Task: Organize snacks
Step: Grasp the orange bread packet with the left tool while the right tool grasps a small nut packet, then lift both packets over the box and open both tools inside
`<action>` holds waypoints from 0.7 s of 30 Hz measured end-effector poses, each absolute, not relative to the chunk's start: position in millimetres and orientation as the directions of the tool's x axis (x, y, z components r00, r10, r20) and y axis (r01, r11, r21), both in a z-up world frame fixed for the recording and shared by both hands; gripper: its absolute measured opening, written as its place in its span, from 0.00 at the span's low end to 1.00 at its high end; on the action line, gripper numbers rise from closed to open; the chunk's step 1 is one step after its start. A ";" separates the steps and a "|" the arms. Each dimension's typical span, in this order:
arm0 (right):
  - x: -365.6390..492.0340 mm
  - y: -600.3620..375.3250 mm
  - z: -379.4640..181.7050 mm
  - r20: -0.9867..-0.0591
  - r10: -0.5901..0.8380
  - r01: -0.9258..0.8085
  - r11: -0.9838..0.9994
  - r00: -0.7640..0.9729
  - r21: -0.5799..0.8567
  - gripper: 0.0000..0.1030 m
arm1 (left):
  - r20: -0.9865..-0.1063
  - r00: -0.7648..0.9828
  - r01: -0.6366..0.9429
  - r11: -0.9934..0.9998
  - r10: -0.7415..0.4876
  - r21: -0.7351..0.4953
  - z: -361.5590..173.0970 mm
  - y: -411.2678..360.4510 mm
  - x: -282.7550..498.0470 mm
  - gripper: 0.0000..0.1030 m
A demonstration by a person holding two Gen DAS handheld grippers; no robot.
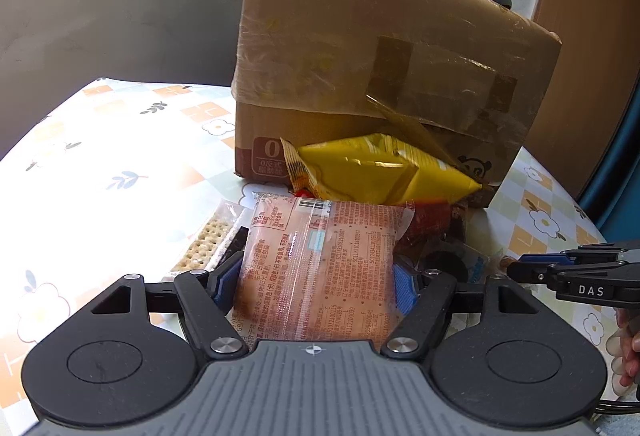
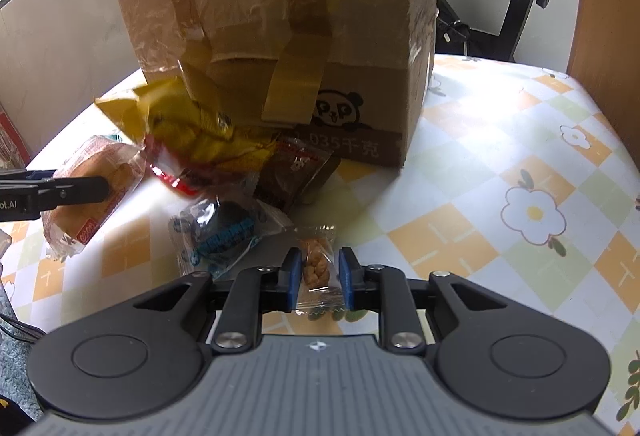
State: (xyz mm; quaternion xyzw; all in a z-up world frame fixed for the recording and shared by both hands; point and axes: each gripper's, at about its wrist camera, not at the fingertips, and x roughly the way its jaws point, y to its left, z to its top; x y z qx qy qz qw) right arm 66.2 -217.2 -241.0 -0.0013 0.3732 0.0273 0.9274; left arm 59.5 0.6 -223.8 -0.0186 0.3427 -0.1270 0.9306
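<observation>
Left tongs (image 1: pixel 316 284) pinching pink printed bread packet (image 1: pixel 320 268); right tongs (image 2: pixel 320 278) pinching clear nut sachet (image 2: pixel 317 268). Right view alone shows taped cardboard box's (image 2: pixel 280 16) "035千克".

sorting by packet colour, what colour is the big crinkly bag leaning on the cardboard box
Yellow: the bag against the cardboard box shows best in the left wrist view.

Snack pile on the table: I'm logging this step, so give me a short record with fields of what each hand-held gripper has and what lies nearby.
left hand-held gripper: shut on bread packet
right hand-held gripper: shut on small clear snack bag
cardboard box: taped, standing behind the pile
yellow bag: leaning against the box
cracker pack: on the tablecloth, left of the bread packet
</observation>
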 end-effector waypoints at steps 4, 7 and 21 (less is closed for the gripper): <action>62.7 -221.6 -233.7 -0.669 0.049 -0.038 0.999 0.742 0.030 0.21 | -0.618 0.754 0.199 0.974 -0.224 -0.110 -217.3 3.5 54.6 0.73; 62.0 -223.1 -228.9 -0.655 0.049 -0.033 0.999 0.754 0.036 0.21 | -0.606 0.766 0.182 0.977 -0.213 -0.113 -211.0 10.3 51.0 0.73; 60.3 -216.7 -210.3 -0.612 0.063 -0.058 0.998 0.788 0.028 0.21 | -0.570 0.805 0.114 0.986 -0.166 -0.126 -192.1 27.0 44.4 0.73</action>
